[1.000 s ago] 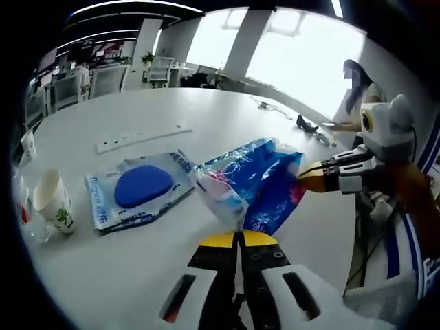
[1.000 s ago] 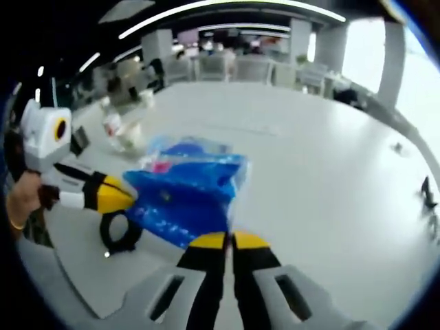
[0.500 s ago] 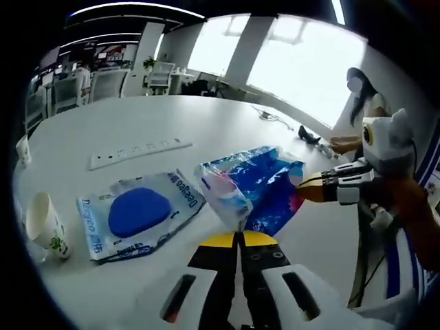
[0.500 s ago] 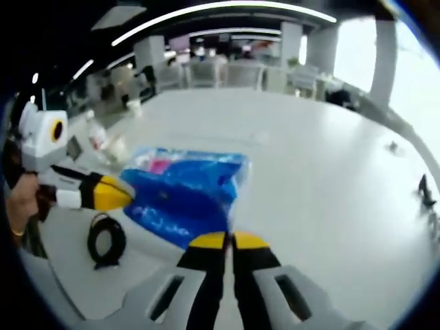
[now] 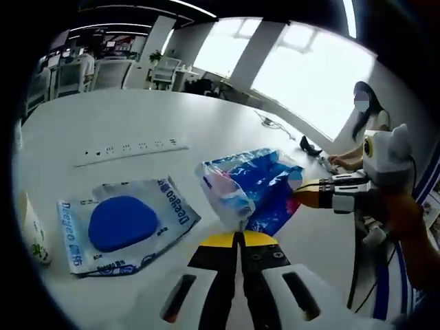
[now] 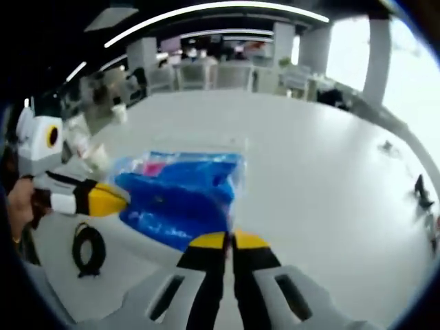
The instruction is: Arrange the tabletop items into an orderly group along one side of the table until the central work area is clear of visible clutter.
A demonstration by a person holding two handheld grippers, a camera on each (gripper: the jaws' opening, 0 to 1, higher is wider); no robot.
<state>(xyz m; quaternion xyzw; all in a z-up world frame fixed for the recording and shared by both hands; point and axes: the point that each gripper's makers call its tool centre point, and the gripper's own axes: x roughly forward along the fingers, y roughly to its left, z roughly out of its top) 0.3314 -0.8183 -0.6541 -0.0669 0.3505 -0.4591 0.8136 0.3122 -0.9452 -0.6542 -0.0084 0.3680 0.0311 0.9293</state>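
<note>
a crinkled blue plastic bag (image 5: 258,185) sat at the centre of the left gripper view, lifted off the white bench (image 5: 137,117) and stretched between the two claws. the left claw (image 5: 238,238) rose from the bottom middle of that view with its yellow tips pressed together, clenched on the bag's near edge. the right claw (image 5: 302,194) came in from the right of the same view, its yellow tip pinching the bag's far corner, a hand (image 5: 402,216) behind it. in the right gripper view the bag (image 6: 182,196) lay just left of centre, the right claw (image 6: 229,240) clamped on its lower right edge and the left claw (image 6: 113,201) gripping its left end. on the bench at lower left of the left gripper view lay a flat clear packet with a blue oval inside (image 5: 124,223). above it, a white power strip (image 5: 130,148) ran across the bench. a paper cup (image 5: 31,234) stood at the far left edge. a black cable coil (image 6: 88,251) lay at lower left of the right gripper view. a person (image 5: 368,113) sat at the upper right of the left gripper view.
</note>
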